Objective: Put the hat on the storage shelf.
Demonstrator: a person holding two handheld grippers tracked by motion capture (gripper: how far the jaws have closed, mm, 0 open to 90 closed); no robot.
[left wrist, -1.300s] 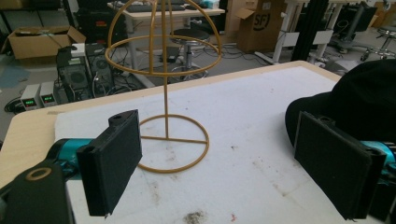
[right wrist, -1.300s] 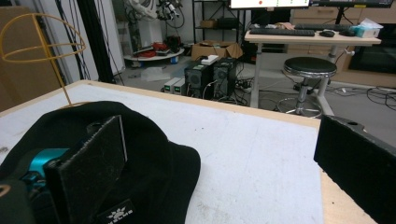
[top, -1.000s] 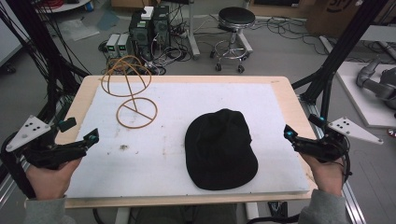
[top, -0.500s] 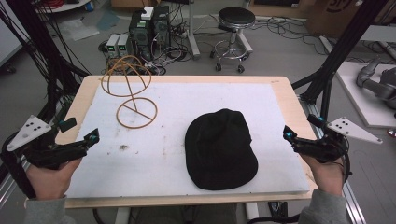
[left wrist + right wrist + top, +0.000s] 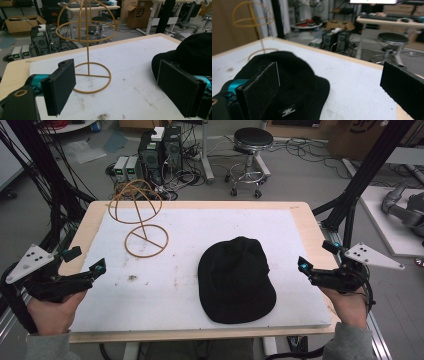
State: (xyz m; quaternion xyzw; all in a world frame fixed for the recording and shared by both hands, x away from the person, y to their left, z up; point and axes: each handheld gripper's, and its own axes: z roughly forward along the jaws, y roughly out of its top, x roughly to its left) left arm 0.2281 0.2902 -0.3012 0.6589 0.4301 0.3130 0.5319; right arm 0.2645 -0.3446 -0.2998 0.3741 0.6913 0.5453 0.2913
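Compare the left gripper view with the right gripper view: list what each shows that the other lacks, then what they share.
Left gripper view alone: the wire hat stand whole, base ring included, and the left tongs, open. Right gripper view alone: the black cap nearly whole, with the small label at its near edge, and the right tongs, open. Shared: cap, stand, white table mat, stool.

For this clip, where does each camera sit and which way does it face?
High view: above the person's side, looking forward and down on the table; both hands, left gripper and right gripper show.
Left gripper view: between its open jaws toward the wire stand.
Right gripper view: between its open jaws across the black cap.
All three share cap and stand.
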